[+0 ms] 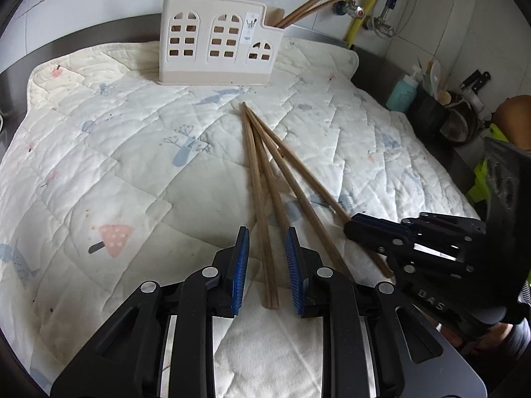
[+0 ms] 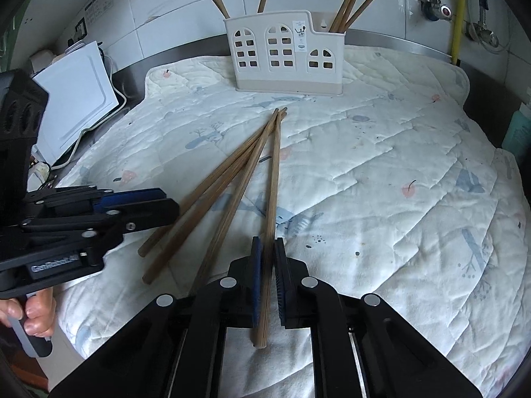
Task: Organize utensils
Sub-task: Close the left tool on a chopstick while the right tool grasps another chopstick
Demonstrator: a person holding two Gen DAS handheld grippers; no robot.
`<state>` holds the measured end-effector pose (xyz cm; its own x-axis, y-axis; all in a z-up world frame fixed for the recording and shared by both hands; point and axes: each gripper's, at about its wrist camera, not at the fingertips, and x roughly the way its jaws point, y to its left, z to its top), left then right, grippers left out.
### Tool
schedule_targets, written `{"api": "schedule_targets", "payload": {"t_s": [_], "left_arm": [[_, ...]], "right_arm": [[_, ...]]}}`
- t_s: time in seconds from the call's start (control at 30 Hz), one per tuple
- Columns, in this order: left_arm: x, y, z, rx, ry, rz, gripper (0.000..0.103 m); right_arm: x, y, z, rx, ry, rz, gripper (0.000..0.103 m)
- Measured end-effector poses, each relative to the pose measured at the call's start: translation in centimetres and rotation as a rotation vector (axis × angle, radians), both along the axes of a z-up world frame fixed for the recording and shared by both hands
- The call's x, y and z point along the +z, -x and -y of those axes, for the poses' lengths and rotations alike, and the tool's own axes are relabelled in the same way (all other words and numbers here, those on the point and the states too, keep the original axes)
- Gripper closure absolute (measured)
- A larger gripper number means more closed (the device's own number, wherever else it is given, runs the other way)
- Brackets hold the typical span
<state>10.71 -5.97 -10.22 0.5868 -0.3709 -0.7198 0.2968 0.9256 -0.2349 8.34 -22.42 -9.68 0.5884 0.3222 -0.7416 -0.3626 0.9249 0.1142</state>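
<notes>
Several wooden chopsticks fan out on a quilted mat [image 1: 99, 165], tips meeting near a cream house-shaped holder [image 1: 219, 49] [image 2: 285, 56] that stands at the back with more chopsticks upright in it. My left gripper [image 1: 267, 235] sits low over the mat, open, with two chopsticks [image 1: 263, 232] lying between its blue pads, apart from both. In the right wrist view it [image 2: 171, 204] reaches in from the left. My right gripper [image 2: 268, 243] is shut on the rightmost chopstick [image 2: 273, 182] near its thick end. From the left wrist view the same gripper [image 1: 350, 225] covers that chopstick [image 1: 304, 175].
A teal bottle [image 1: 401, 94], a black utensil pot [image 1: 428, 112] and a pan crowd the counter right of the mat. A white board [image 2: 76, 99] with a cable leans at the left. Yellow pipe [image 1: 365, 10] and valves run along the tiled wall. A hand [image 2: 33, 311] grips the left handle.
</notes>
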Motion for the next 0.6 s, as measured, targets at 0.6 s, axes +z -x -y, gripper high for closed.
{"api": "schedule_targets", "payload": {"t_s": [0.6], "left_arm": [[-0.7,-0.9,1.6,0.035,-0.122,0.008,0.097]], "right_arm": [[-0.1,0.7,0.6,-0.027,-0.015,0.016,0.096]]}}
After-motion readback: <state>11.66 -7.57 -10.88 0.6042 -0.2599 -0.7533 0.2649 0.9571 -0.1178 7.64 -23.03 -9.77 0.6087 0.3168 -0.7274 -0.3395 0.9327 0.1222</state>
